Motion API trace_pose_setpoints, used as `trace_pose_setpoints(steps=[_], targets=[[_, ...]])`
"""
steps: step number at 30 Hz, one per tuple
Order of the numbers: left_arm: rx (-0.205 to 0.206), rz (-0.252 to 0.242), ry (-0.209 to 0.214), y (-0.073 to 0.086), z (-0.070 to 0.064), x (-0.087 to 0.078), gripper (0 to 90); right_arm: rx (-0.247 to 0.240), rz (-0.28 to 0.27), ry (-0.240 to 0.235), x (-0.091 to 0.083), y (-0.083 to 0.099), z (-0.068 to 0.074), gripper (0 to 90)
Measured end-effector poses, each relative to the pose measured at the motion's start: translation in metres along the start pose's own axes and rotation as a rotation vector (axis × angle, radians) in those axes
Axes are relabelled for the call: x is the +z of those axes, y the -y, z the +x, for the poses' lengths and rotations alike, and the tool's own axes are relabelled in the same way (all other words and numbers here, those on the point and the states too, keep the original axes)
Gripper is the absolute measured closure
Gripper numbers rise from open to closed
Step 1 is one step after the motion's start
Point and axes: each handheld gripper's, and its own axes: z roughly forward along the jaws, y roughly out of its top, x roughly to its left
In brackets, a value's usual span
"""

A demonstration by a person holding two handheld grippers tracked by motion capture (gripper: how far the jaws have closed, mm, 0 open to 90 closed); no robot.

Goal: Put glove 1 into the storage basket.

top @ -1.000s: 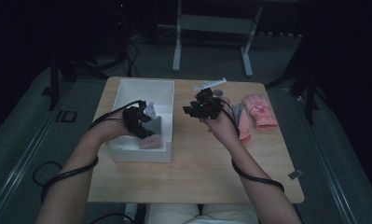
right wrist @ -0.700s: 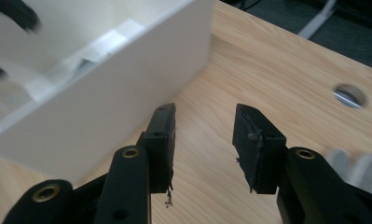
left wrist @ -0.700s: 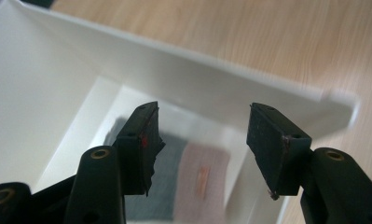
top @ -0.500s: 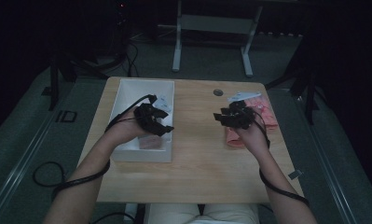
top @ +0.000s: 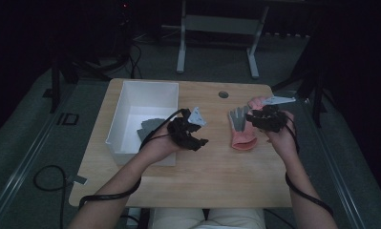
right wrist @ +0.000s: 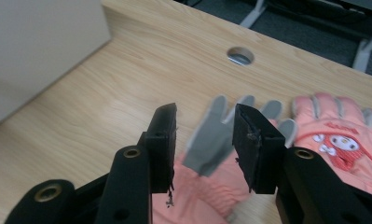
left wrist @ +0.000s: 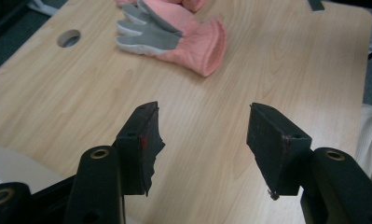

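A pink glove with a grey palm (top: 240, 131) lies flat on the wooden table (top: 212, 176), right of centre. In the right gripper view my right gripper (right wrist: 204, 112) hovers open just above this glove (right wrist: 207, 140), whose grey fingers show between the jaws. In the high view the right gripper (top: 256, 119) is at the glove's right edge. A second pink glove with a cartoon face (right wrist: 342, 140) lies just beyond. My left gripper (top: 197, 140) is open over bare table beside the white box (top: 145, 95), and its own view shows it (left wrist: 202, 112) pointing toward the glove (left wrist: 174, 37).
Another grey and pink glove (top: 150, 128) lies inside the white box. A round cable hole (top: 223, 94) sits near the table's far edge. Metal frame legs (top: 181, 47) stand on the floor behind the table. Cables trail from both grippers.
My left gripper has come out of the white box and moved right over the table. My right gripper has moved right, to the gloves.
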Motion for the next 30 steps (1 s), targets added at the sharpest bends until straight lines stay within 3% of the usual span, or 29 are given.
trace_pose_setpoints(steps=[3, 6, 8, 12, 16, 18, 24, 26, 30], targets=[[0.005, 0.003, -0.02, 0.002, -0.012, 0.012, 43.5, 0.013, 0.015, 0.015, 0.006, 0.005, -0.01, 59.9], [0.003, -0.017, 0.014, 0.007, -0.024, 0.024, 43.4, 0.02, 0.028, 0.034, 0.014, 0.007, -0.019, 60.7], [0.026, -0.042, 0.06, 0.012, -0.032, 0.033, 42.4, 0.025, 0.033, 0.043, 0.02, 0.008, -0.024, 61.8], [0.023, -0.027, 0.085, 0.024, -0.046, 0.051, 37.2, 0.025, 0.072, 0.058, 0.039, 0.013, -0.03, 63.2], [0.013, -0.028, 0.072, 0.038, -0.057, 0.064, 31.6, 0.024, 0.097, 0.051, 0.051, 0.015, -0.028, 63.4], [0.008, -0.021, 0.06, 0.045, -0.062, 0.071, 23.4, 0.024, 0.121, 0.042, 0.066, 0.019, -0.024, 63.1], [-0.031, -0.03, 0.102, 0.065, -0.071, 0.081, 9.2, 0.028, 0.163, 0.046, 0.091, 0.026, -0.018, 61.5], [-0.019, -0.022, 0.103, 0.071, -0.073, 0.083, 0.9, 0.018, 0.182, 0.058, 0.102, 0.031, -0.015, 60.5], [-0.008, -0.049, 0.072, 0.082, -0.078, 0.085, 0.6, 0.003, 0.2, 0.081, 0.113, 0.038, -0.011, 60.0]])
